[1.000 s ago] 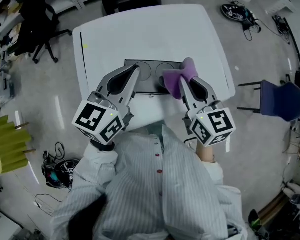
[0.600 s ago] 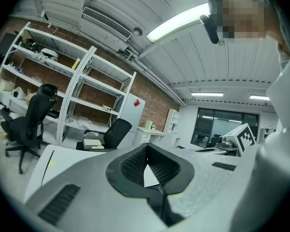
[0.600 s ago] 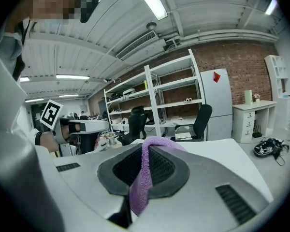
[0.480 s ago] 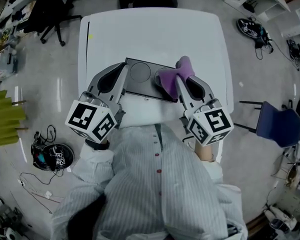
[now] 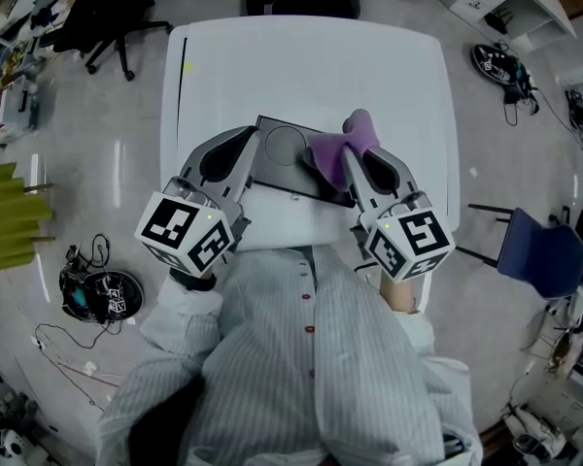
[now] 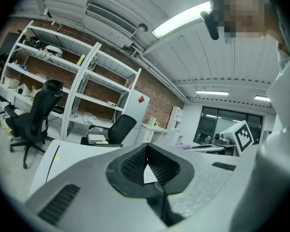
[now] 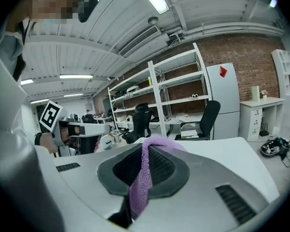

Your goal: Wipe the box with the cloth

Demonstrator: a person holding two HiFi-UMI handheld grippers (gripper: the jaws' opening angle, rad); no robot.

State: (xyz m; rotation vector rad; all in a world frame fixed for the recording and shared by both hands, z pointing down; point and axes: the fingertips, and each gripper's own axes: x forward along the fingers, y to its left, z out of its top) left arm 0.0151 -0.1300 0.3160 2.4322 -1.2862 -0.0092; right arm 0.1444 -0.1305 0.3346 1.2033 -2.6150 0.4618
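Purple cloth [image 7: 141,178] between right tongs [image 7: 144,149]

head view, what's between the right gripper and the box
The purple cloth, clamped in the right gripper, bunches over the box at its right end; the head view shows it.

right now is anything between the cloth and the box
Nothing visible does. The cloth, pinched in the right gripper, is over the box's right end. The left gripper sits at the box's left edge, away from the cloth.

Flat dark box [image 5: 284,153] on table [image 5: 301,66]. Purple cloth [image 5: 342,147] bunched over its right end, pinched in right gripper [image 7: 144,153].
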